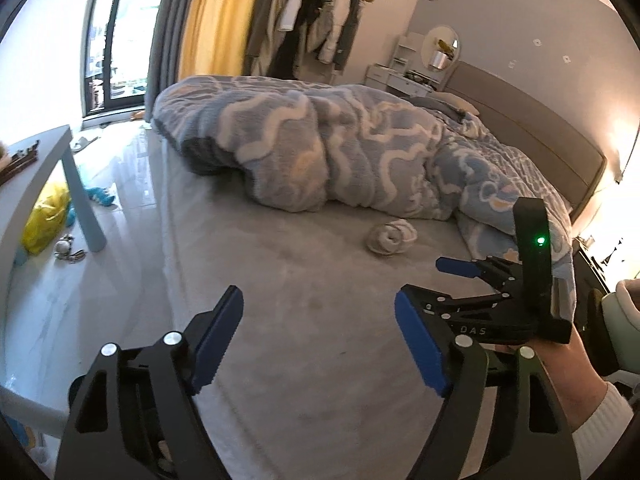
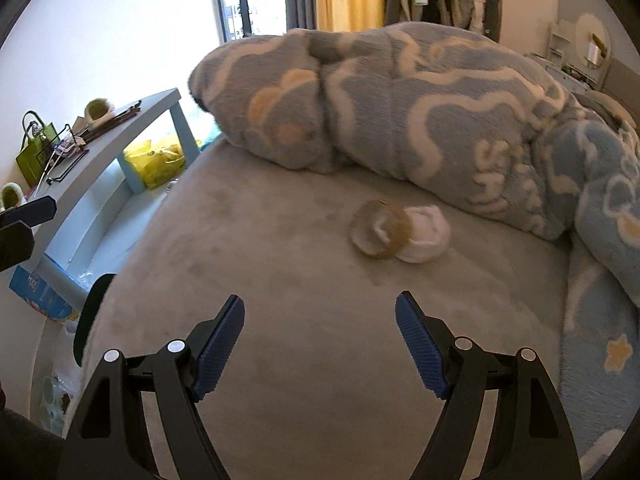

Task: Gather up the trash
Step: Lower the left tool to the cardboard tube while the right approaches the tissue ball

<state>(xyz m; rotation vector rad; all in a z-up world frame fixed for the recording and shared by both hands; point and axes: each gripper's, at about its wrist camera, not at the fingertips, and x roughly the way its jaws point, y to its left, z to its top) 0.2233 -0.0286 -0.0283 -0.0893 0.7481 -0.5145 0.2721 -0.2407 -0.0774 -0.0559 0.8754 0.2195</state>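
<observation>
Both claws are hanging wide apart over the bed with nothing in them: the left gripper point(image 1: 318, 338) and the right gripper point(image 2: 320, 340) are each showing ribbed blue pads on black plastic arms. From the left wrist view the right gripper point(image 1: 456, 276) is also poking in from the side, held in the person's right hand point(image 1: 560, 364). The trash point(image 2: 400, 236) is sitting on the flat grey bedsheet point(image 2: 312, 280), ahead of the right gripper and well apart from it, near the edge of the blanket point(image 2: 420, 120). It's looking like a crumpled white wad with a tan ring-shaped bit against it, kind of blurry. That blanket is fluffy, blue with cream cloud swirls, bunched up in a long lump. Beside the bed a pale blue table point(image 2: 120, 128) is standing, with a yellow plastic bag point(image 2: 156, 162) sitting under it; can't tell what's inside.
</observation>
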